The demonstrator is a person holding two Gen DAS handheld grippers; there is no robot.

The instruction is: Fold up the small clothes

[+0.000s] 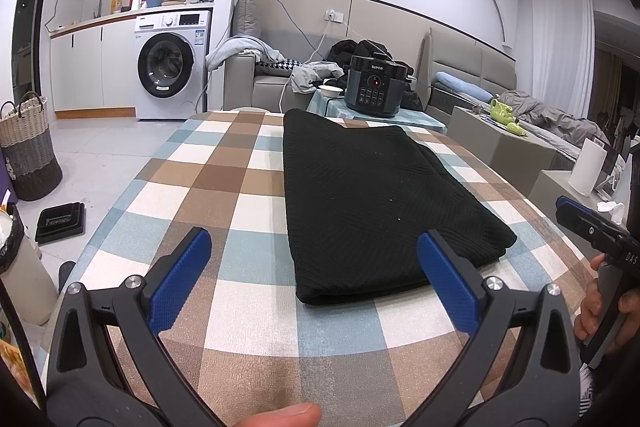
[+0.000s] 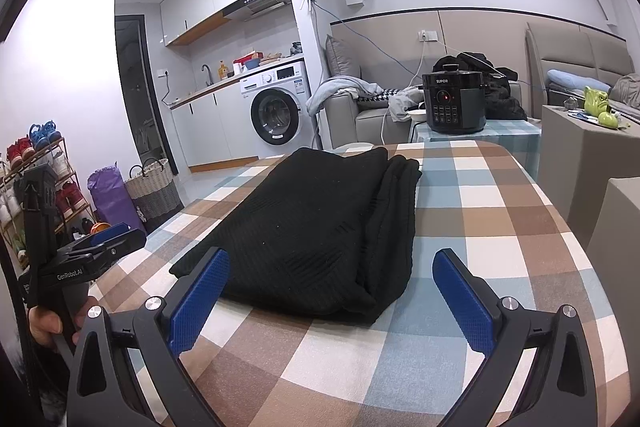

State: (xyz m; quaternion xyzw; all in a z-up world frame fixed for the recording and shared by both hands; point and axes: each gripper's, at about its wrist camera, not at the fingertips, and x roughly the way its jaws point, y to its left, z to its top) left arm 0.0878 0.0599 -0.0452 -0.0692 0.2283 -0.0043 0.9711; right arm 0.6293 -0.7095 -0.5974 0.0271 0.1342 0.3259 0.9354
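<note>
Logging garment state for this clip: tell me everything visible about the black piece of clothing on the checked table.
The black garment is a ribbed or herringbone-textured knit, already folded into a long, roughly rectangular stack of several layers. The layered edges show along its right side in the right wrist view. It lies flat on the checked tablecloth, long axis running away from the cameras. A few pale lint specks dot its top. Neither gripper touches it; both are open and held short of its near edge.

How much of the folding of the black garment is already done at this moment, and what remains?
Done: the black garment lies on the checked tablecloth as a long folded strip, with layered edges stacked on one side. In hand: nothing; the left gripper and the right gripper are both open near its close end, gripping no cloth. Left: probably one more fold across its length, since it is still long.
</note>
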